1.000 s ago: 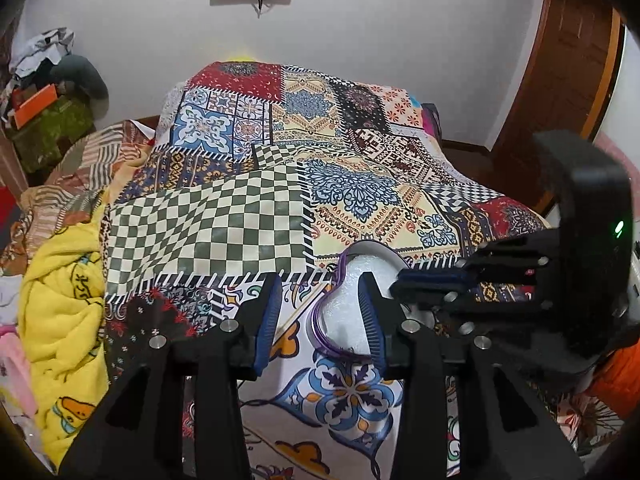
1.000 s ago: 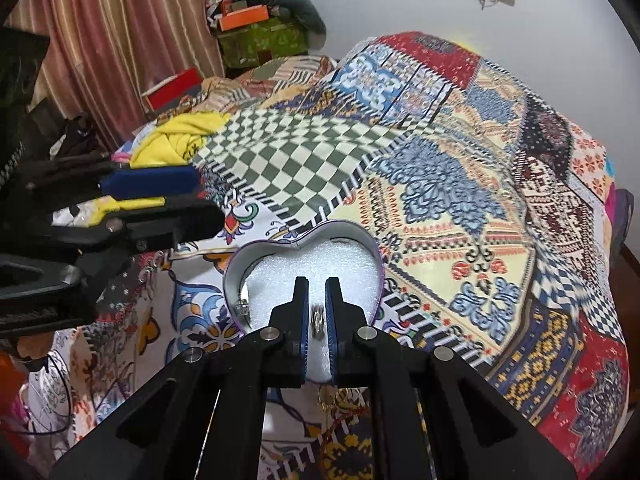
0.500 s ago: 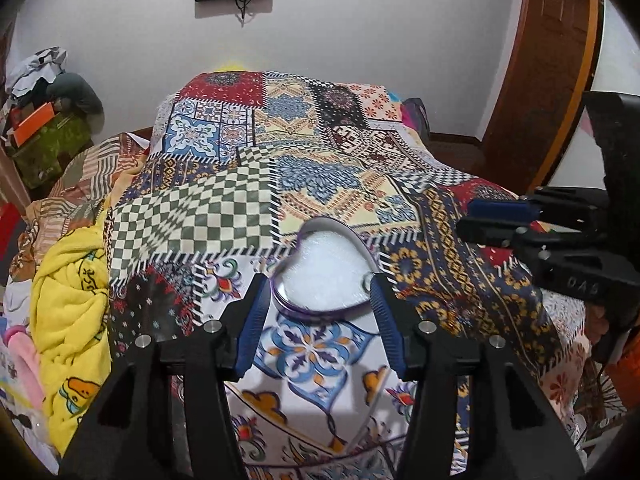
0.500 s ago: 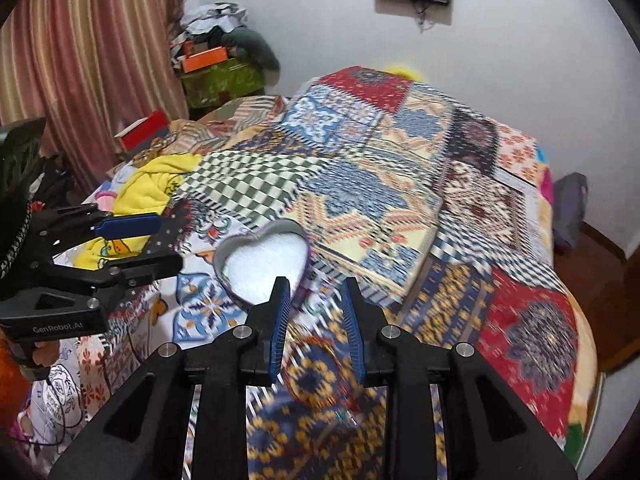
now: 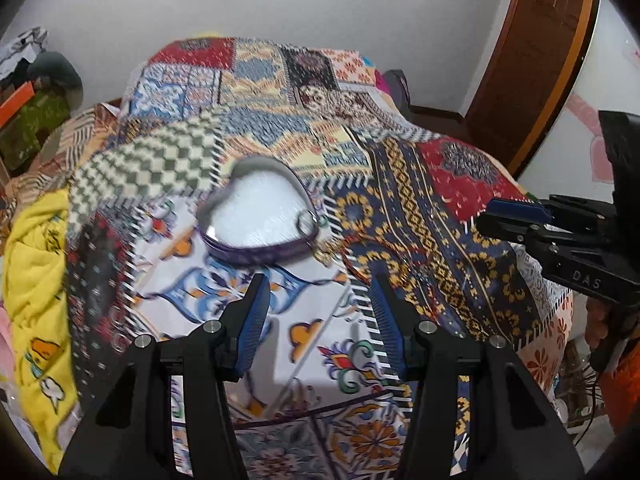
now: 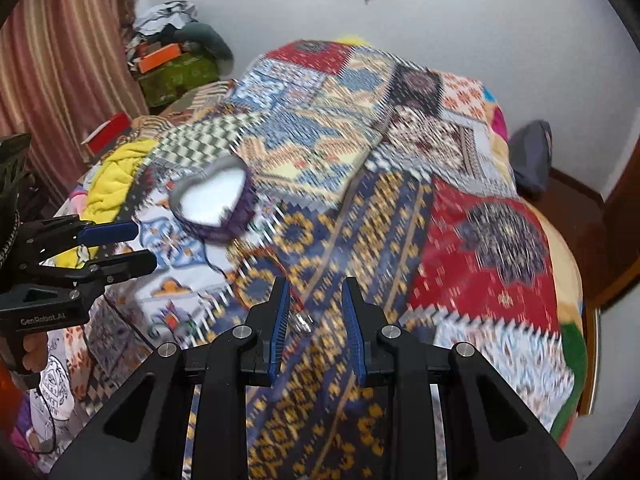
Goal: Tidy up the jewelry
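Standing at the bedside, taking stock of what lies on the quilt:

Box: a heart-shaped box (image 5: 260,216) with a purple wall and white padded floor, open, resting on the patchwork quilt (image 5: 404,216) toward its near left part.
Ring: a small metal ring (image 5: 306,222) sits against the box's right-hand rim — inside or on the edge, I cannot tell through the blur.
Loose piece: a small shiny trinket on a thin red thread (image 6: 301,320) lies on the blue-and-gold patch, just ahead of the right tool.
Left gripper (image 5: 320,316): jaws wide apart, empty, hovering short of the box.
Right gripper (image 6: 314,312): jaws apart, nothing held, poised over the trinket.
Handling, box: likely light and stiff — it would slide or tip on soft bedding if nudged; best taken across its side walls.
Handling, jewelry: tiny, light, slippery metal; the thread is limp and may trail. Pinch the solid part, squarely, low to the cloth.
Risk: soft quilt gives under pressure, so a piece may sink into a fold.
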`<action>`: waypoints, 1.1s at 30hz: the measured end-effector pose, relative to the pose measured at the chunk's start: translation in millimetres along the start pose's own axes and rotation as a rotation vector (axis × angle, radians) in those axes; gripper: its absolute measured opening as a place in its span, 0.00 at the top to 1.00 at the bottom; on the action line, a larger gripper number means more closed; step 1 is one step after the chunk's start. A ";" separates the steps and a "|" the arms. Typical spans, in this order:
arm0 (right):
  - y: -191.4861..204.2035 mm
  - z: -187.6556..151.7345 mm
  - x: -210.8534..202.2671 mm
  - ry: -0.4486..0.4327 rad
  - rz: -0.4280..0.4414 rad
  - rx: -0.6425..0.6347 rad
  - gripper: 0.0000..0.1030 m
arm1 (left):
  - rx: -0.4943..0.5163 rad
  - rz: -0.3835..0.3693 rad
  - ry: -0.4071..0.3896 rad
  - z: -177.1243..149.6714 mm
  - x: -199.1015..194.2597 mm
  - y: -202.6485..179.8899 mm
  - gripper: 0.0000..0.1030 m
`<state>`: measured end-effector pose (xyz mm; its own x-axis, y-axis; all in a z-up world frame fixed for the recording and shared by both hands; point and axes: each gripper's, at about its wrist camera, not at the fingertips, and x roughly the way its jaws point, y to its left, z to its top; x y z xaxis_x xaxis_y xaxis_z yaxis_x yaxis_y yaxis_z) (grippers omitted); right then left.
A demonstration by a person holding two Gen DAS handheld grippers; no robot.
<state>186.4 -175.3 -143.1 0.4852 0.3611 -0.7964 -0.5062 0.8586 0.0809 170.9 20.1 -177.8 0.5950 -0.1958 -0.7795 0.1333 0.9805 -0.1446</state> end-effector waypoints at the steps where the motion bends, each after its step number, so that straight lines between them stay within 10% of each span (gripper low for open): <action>1: -2.4 -3.6 -0.2 0.004 -0.002 0.006 0.77 | 0.000 -0.004 0.010 -1.6 4.1 -2.9 0.50; 8: -16.6 -26.5 3.2 0.044 0.007 0.047 0.77 | 0.037 -0.059 0.078 -6.5 40.0 -33.4 0.51; 13: -20.2 -30.8 6.3 0.045 0.034 0.065 0.77 | 0.079 -0.085 0.094 -2.4 56.5 -50.4 0.75; 33: -8.5 -29.5 43.4 0.106 0.089 0.011 0.77 | 0.145 -0.027 0.141 -16.3 79.4 -45.2 0.75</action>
<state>190.7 -177.6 -196.1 0.3604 0.3957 -0.8447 -0.5359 0.8290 0.1597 199.2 -39.5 -243.0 0.4741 -0.2073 -0.8557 0.2665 0.9601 -0.0850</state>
